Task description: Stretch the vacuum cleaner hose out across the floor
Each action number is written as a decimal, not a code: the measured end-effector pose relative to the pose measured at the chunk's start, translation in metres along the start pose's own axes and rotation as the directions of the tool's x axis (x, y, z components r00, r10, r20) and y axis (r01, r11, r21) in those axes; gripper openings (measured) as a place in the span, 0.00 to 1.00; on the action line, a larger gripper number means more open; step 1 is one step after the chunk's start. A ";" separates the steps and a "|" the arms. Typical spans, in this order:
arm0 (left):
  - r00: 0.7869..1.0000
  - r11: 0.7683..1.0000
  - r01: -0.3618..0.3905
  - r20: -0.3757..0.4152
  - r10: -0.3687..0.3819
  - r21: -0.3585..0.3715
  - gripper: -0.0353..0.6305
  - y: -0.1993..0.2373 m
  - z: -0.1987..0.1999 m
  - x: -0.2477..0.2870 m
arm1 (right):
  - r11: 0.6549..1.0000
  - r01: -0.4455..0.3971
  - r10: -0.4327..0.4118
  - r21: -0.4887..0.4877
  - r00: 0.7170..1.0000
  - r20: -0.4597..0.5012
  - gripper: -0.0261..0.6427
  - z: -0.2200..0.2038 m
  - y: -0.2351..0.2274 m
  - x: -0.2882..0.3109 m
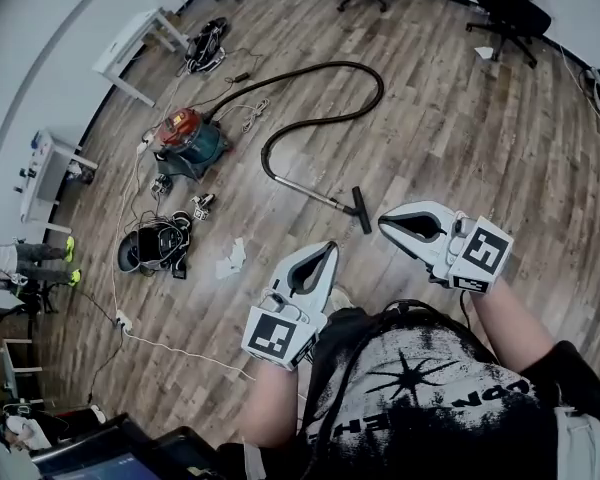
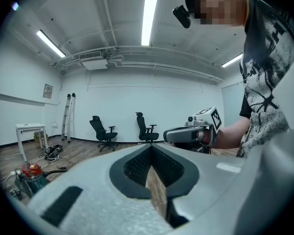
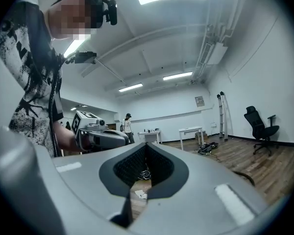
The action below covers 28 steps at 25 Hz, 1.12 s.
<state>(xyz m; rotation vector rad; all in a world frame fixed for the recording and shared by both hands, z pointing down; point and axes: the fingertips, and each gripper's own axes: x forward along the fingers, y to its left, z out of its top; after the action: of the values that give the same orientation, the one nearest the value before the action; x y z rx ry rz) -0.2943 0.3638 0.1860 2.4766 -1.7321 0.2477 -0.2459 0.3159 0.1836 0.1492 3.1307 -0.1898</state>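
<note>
The black vacuum hose [image 1: 325, 73] lies in a loop on the wooden floor, running from the red and teal vacuum cleaner [image 1: 186, 136] to a metal wand [image 1: 305, 190] with a black floor nozzle [image 1: 361, 209]. Both grippers are held up in front of the person, well above the floor and apart from the hose. My left gripper [image 1: 325, 251] is shut and holds nothing. My right gripper [image 1: 388, 224] is shut and holds nothing, hovering nearest the nozzle in the head view. The vacuum cleaner [image 2: 30, 176] shows low at the left in the left gripper view.
A white table [image 1: 135, 43] and a bundle of cables [image 1: 206, 46] sit at the far left. A round black device [image 1: 155, 245], small parts and a paper scrap [image 1: 230, 260] lie near the vacuum. Office chairs [image 1: 510, 10] stand at the back. A person [image 1: 25, 263] is at the left edge.
</note>
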 end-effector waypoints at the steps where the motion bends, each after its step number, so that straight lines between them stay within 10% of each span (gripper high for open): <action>1: 1.000 1.000 -0.003 0.006 0.003 0.000 0.05 0.001 0.002 -0.001 | 1.000 -0.007 0.007 0.007 1.000 0.001 0.05 0.000 0.001 0.002; 14: 0.997 0.996 -0.081 0.016 0.082 -0.029 0.05 0.032 0.002 -0.030 | 0.993 -0.088 0.088 0.074 0.996 0.002 0.05 -0.011 0.014 0.048; 28: 0.979 0.981 -0.181 0.082 0.186 -0.070 0.05 0.172 -0.009 -0.124 | 0.978 -0.210 0.210 0.015 0.976 -0.051 0.05 0.006 0.040 0.222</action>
<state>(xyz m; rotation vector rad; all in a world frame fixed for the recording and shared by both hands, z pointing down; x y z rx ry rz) -0.4980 0.4207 0.1702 2.3187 -1.9750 0.0985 -0.4632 0.3756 0.1714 0.4904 3.1358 -0.2014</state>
